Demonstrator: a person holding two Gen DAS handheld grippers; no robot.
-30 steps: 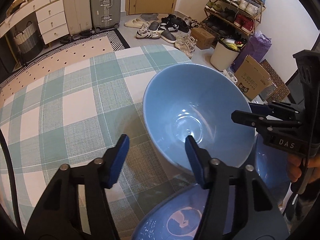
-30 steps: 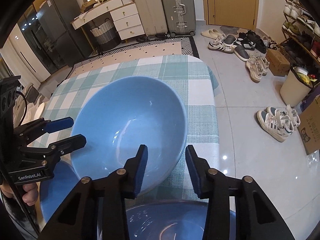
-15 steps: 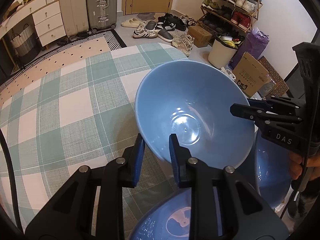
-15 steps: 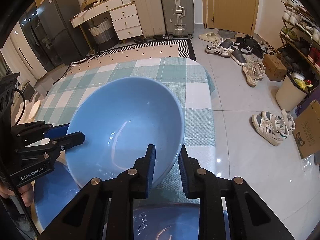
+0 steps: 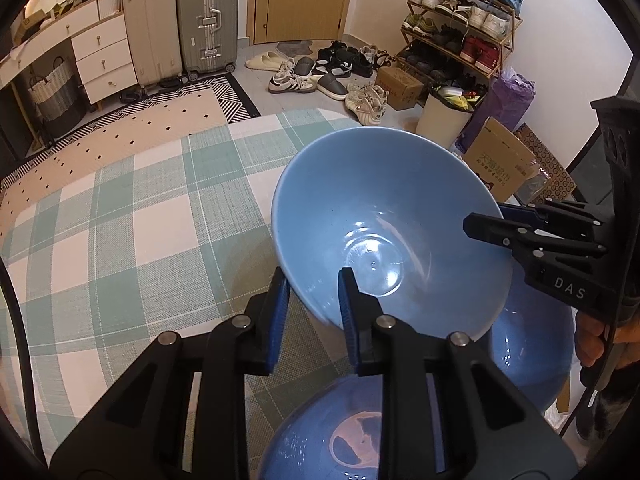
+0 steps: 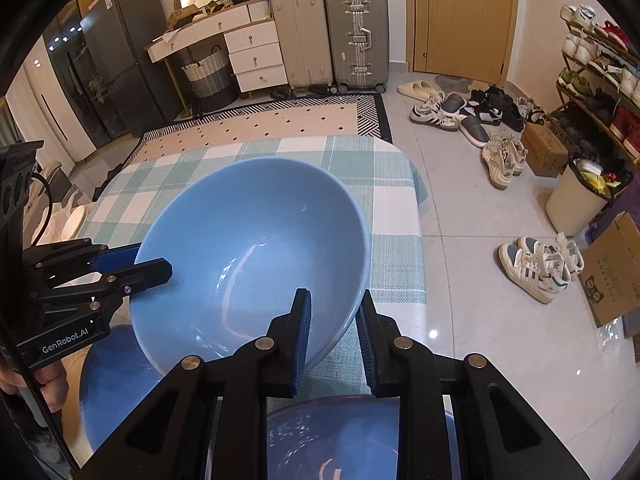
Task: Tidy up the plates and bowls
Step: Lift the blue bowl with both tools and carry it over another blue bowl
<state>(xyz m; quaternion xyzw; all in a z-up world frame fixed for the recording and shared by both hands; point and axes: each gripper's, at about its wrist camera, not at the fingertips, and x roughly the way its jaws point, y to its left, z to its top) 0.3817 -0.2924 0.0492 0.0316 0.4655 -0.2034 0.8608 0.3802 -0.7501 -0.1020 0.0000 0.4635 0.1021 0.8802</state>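
A light blue bowl [image 5: 384, 216] [image 6: 248, 248] hangs tilted over the green-checked tablecloth [image 5: 132, 232] [image 6: 384, 168], held at two sides of its rim. My left gripper [image 5: 312, 280] is shut on the near-left rim, one pad inside and one outside. My right gripper [image 6: 334, 300] is shut on the opposite rim; it shows in the left wrist view as a black gripper [image 5: 492, 228]. The left gripper [image 6: 152, 268] enters the right wrist view from the left. Two darker blue bowls [image 5: 340, 432] [image 5: 528, 352] sit below the held one.
The table ends just beyond the bowl, with tiled floor [image 6: 472, 208] past it. Shoes [image 6: 536, 264], a white bin [image 6: 580, 196], a cardboard box [image 5: 496, 160] and a shoe rack [image 5: 460, 32] stand there. Suitcases [image 6: 356, 32] and drawers line the far wall.
Both grippers went from open around the bowl's rim to shut on it. The bowl has since risen slightly and sits higher in both views.
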